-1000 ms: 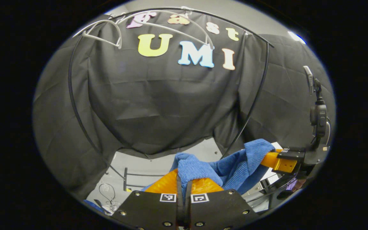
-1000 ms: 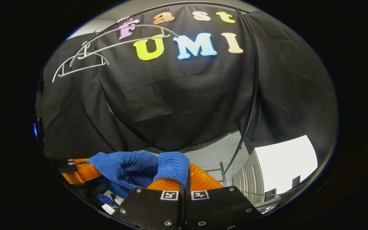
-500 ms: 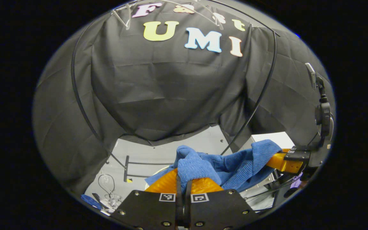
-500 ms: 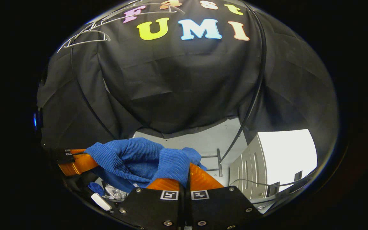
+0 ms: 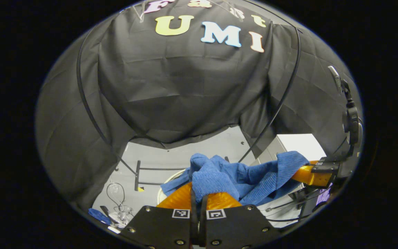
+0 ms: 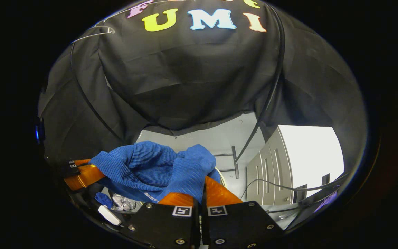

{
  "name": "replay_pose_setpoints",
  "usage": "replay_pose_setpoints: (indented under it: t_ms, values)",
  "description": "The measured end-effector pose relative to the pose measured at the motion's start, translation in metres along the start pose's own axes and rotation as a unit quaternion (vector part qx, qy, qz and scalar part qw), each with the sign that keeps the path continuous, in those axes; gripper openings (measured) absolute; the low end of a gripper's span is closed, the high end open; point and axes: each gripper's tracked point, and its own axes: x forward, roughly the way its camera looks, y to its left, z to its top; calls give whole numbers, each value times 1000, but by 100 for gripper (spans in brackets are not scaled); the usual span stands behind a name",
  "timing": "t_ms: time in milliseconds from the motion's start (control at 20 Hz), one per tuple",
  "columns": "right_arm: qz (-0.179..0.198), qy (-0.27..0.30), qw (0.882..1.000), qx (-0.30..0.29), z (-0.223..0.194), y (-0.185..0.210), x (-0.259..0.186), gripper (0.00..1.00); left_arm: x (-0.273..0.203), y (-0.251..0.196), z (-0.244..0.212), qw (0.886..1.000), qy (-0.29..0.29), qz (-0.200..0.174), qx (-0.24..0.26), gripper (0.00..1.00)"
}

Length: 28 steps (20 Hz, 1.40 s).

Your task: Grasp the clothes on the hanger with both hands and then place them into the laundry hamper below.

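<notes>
The left claw [image 5: 199, 195] is clamped on a fold of the blue knit garment [image 5: 240, 176], and the right claw [image 6: 200, 193] pinches another bunched fold of it. The cloth hangs slack between the two, off the hanger [image 6: 93, 33] and above the pale rim of the laundry hamper [image 5: 166, 181]. It looks soft, light and limp, likely to sag and stretch rather than slip. Thick gathered folds near each end seem the safest holds, kept level so no loose tail catches the rim

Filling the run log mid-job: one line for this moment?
phase: carry | left gripper: shut on blue sweater | right gripper: shut on blue sweater | hamper rim: below | release: not yet
</notes>
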Motion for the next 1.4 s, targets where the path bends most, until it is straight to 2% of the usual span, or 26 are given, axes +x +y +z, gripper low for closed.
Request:
replay_pose_setpoints:
  t_ms: [350,400,550,600,650,700,750,950,1050,1100,1250,1400]
  values:
    - [0,12,1000,-4,-10,6,0,5,0,15,-19,1000,18,11,-11,0]
    - [2,14,1000,-3,-12,7,-1,5,0,17,-22,1000,23,13,-10,3]
    - [19,24,1000,4,-19,15,-6,12,2,20,-31,999,37,18,-13,7]
    - [18,27,999,5,-21,15,-9,15,2,22,-34,999,43,22,-14,2]
    - [20,29,999,6,-22,16,-12,21,-1,26,-39,998,48,28,-15,14]
    - [25,30,999,9,-21,18,-14,27,-1,28,-42,998,52,30,-16,14]
    - [29,28,999,14,-23,20,-19,34,-5,28,-43,998,56,30,-18,20]
    - [17,15,1000,4,-12,18,-32,91,-19,30,-37,998,49,26,-20,72]
    - [14,-2,1000,2,0,16,-41,92,-23,38,-35,998,42,37,-8,97]
    - [11,-12,1000,3,7,14,-46,95,-27,38,-31,999,38,37,-4,97]
    - [-6,-42,999,6,24,1,-63,95,-46,35,-15,999,17,29,-1,98]
    - [-22,-75,997,22,46,-16,-82,95,-70,28,20,999,-21,27,27,97]
